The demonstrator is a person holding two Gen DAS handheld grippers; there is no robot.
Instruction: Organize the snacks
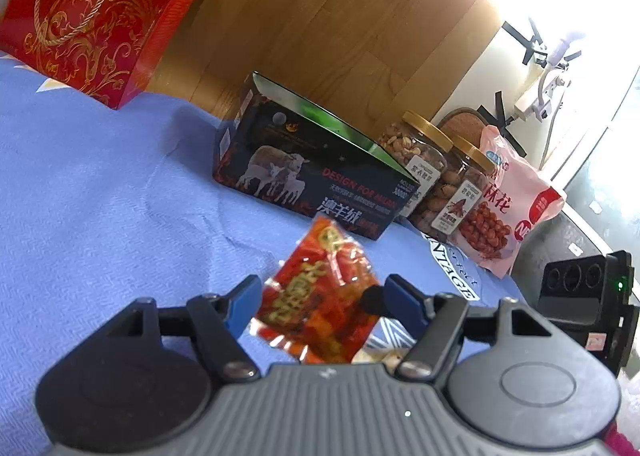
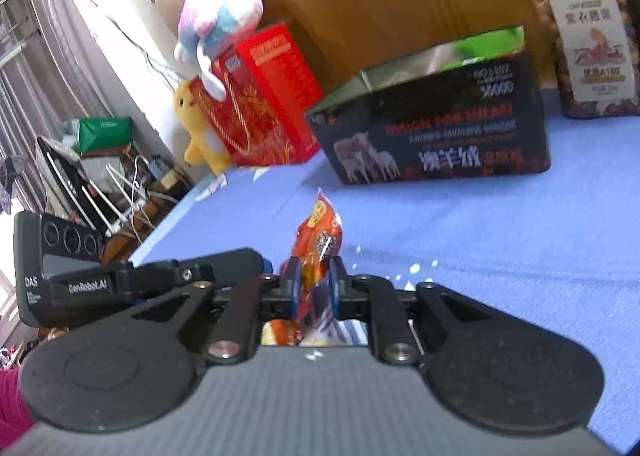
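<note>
Your red gift bag [image 1: 92,12] is cut off at the top edge, and the snack packet's [image 2: 320,240] lower end hides behind the gripper body.

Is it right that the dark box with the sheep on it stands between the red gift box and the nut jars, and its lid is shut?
Not quite. The dark box does stand between the red gift box and the nut jars on the blue sheet, but its lid is open: the left wrist view shows the green-lined flap raised over the top.
</note>
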